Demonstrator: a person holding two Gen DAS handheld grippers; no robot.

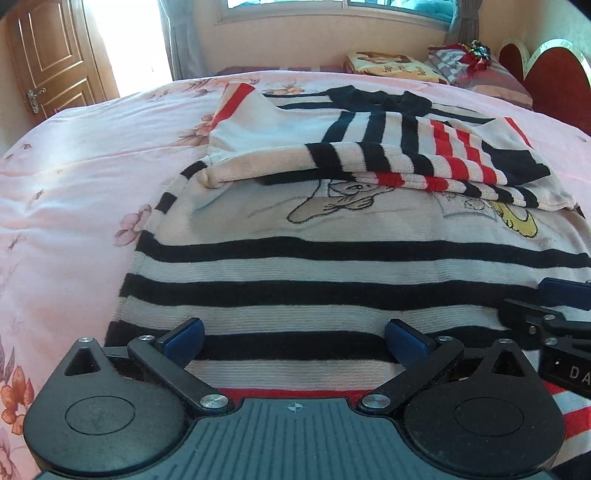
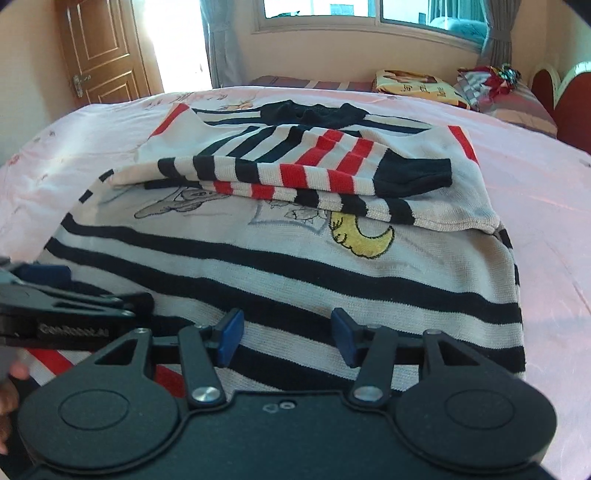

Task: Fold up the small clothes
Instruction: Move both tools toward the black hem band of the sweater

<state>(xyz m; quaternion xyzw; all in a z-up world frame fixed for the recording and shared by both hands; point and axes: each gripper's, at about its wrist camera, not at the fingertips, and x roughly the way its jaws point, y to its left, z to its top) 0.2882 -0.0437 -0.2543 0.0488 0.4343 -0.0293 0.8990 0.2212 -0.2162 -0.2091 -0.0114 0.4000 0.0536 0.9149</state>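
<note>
A small white knit sweater (image 1: 332,254) with black and red stripes and a cartoon print lies flat on the bed; it also shows in the right wrist view (image 2: 295,266). Both sleeves (image 1: 424,162) are folded across its chest (image 2: 314,173). My left gripper (image 1: 294,341) is open, low over the sweater's hem near its left side. My right gripper (image 2: 287,338) is open over the hem further right. Each gripper shows at the other view's edge: the right one (image 1: 554,317), the left one (image 2: 55,306). Neither holds cloth.
The sweater lies on a pink floral bedspread (image 1: 74,184). Pillows and folded bedding (image 1: 461,66) sit at the head, by a red headboard (image 1: 554,74). A wooden door (image 1: 48,55) and a window (image 2: 369,14) are behind.
</note>
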